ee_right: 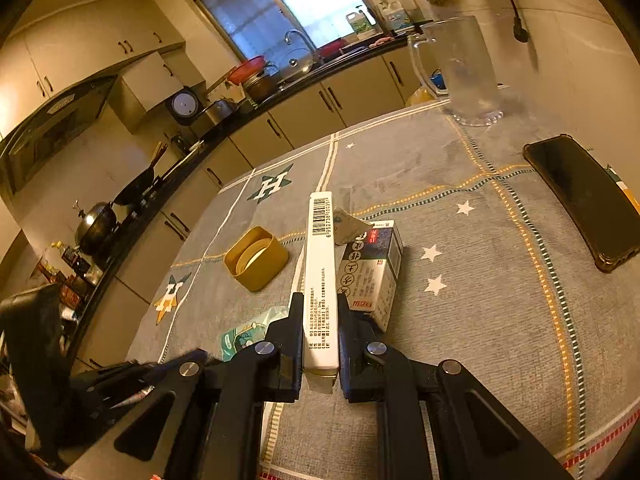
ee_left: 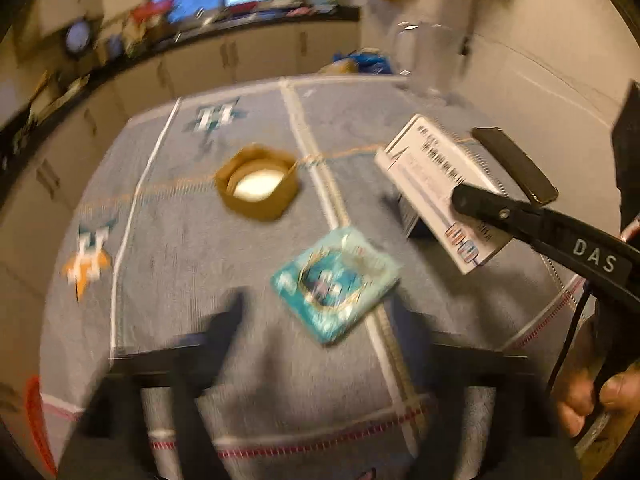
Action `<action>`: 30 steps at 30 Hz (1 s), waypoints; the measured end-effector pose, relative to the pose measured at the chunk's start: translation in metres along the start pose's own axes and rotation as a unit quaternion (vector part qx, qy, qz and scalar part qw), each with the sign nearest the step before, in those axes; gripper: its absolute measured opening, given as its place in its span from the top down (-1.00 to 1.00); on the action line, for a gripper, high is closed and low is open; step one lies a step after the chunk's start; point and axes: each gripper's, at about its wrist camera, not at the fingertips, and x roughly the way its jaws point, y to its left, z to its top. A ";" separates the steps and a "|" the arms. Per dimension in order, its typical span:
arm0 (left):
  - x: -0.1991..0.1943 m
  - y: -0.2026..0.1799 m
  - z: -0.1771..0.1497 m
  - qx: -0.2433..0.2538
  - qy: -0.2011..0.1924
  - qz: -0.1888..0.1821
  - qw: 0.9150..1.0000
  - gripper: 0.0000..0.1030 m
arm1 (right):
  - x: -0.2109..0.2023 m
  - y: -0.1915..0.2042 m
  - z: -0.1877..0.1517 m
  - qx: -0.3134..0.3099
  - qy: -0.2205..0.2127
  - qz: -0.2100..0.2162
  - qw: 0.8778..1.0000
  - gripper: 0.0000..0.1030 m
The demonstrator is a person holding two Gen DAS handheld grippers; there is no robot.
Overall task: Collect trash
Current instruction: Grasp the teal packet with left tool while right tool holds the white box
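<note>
Right claw (ee_right: pixel 320 344) clamps white box (ee_right: pixel 320 272); tan container (ee_right: pixel 256 258) open.

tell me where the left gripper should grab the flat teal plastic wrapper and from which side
Judging by its pose, take the flat teal plastic wrapper at its near corner, which looks slightly lifted off the grey tablecloth. Come in low from the near side, where the open left gripper already straddles it. Lying flat, it gives no grip from above.
</note>
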 end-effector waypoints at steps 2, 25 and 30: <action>0.002 -0.007 0.008 0.030 -0.026 0.007 0.999 -0.63 | -0.001 -0.002 0.000 0.005 -0.002 0.000 1.000 0.71; -0.005 -0.014 -0.012 0.023 0.000 0.004 1.000 0.77 | 0.000 0.001 -0.002 -0.003 0.000 -0.002 1.000 0.71; -0.041 0.005 -0.033 -0.043 -0.024 -0.002 0.999 0.77 | 0.002 0.006 -0.003 -0.015 0.002 -0.003 1.000 0.71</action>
